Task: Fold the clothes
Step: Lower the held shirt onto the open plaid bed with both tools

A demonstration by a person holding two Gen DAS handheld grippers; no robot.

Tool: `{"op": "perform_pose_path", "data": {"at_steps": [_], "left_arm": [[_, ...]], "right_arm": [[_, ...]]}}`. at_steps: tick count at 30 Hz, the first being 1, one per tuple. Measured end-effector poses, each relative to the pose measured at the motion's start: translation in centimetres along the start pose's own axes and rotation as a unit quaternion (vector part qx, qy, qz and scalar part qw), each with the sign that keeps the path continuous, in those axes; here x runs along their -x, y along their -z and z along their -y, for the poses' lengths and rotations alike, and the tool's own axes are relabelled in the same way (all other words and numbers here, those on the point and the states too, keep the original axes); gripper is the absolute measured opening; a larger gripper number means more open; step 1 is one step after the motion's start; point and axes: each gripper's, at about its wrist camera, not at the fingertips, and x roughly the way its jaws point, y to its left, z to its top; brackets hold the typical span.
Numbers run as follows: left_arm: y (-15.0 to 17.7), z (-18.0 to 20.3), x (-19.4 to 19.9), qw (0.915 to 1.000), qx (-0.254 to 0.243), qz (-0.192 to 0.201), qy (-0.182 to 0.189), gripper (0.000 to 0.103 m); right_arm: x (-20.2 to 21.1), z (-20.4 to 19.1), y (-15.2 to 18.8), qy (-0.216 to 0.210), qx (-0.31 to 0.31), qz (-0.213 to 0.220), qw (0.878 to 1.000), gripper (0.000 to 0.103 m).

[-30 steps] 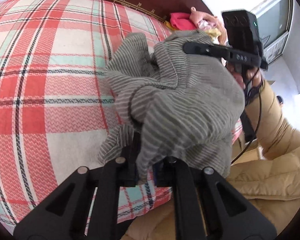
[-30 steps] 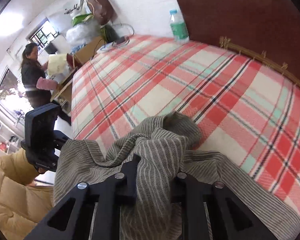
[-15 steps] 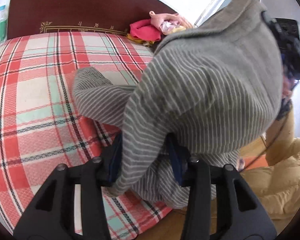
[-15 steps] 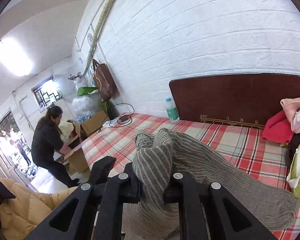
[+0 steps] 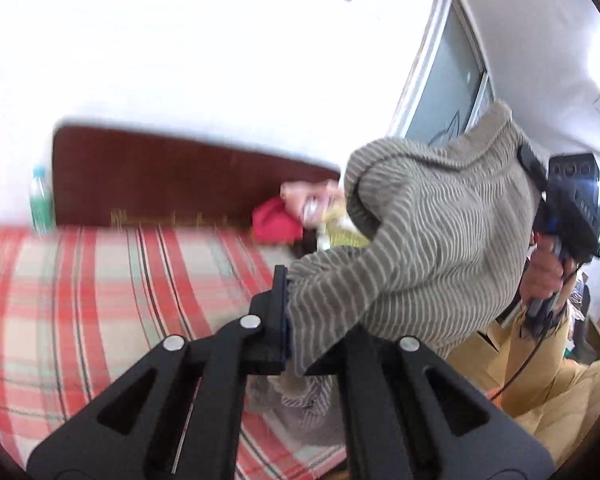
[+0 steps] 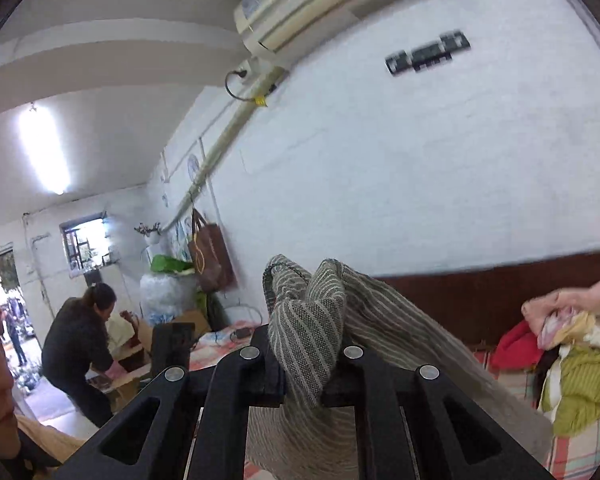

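A grey garment with thin white stripes hangs lifted in the air above the plaid bed. My left gripper is shut on its lower edge. My right gripper is shut on a bunched fold of the same garment; it also shows in the left wrist view at the garment's upper right, held by a hand. The cloth stretches between the two grippers, with a loose part drooping toward the bed edge.
A dark wooden headboard backs the bed. A pile of red, pink and green clothes lies at the bed's far right. A water bottle stands at the left. Another person bends over boxes across the room.
Both grippers have lifted the striped garment up off the bed and tilted upward. The views now show wall and ceiling rather than the bedspread.
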Motion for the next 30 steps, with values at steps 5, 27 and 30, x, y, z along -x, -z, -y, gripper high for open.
{"op": "perform_pose_path", "data": {"at_steps": [5, 27, 30], "left_arm": [[-6.2, 4.6, 6.9, 0.9943, -0.051, 0.09, -0.024, 0.005], [-5.7, -13.0, -15.8, 0.9353, -0.022, -0.149, -0.32, 0.005], [-0.5, -20.0, -21.4, 0.9108, 0.016, -0.229, -0.343, 0.005]], "right_arm": [[4.0, -4.9, -5.5, 0.023, 0.068, 0.096, 0.993, 0.009], [-23.5, 16.2, 5.1, 0.154, -0.045, -0.173, 0.972, 0.028], [-27.5, 20.7, 12.1, 0.169, -0.081, -0.273, 0.944, 0.046]]}}
